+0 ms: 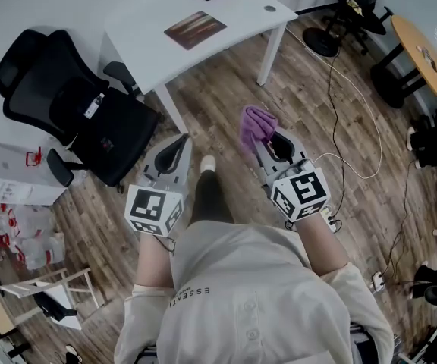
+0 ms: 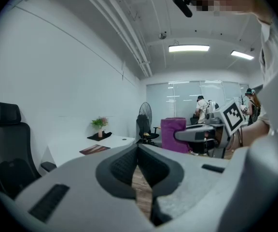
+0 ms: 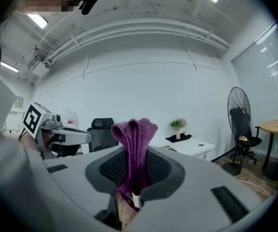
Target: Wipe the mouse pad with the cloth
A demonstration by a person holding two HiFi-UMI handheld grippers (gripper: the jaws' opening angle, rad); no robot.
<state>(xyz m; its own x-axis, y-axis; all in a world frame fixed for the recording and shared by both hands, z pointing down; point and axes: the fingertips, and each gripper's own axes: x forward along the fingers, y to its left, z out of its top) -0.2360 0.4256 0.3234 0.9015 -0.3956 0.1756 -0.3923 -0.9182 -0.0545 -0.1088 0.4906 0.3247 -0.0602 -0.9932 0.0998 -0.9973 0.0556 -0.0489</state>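
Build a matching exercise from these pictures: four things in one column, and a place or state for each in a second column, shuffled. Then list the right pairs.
Things
1. cloth
2. left gripper
3. mouse pad
4. office chair

Place or state
A. lies flat on the white desk
B. stands on the wood floor beside the desk
C. clamped in the right gripper
D. shut, with nothing between the jaws

Pairs: 1-C, 2-D, 3-A, 4-B
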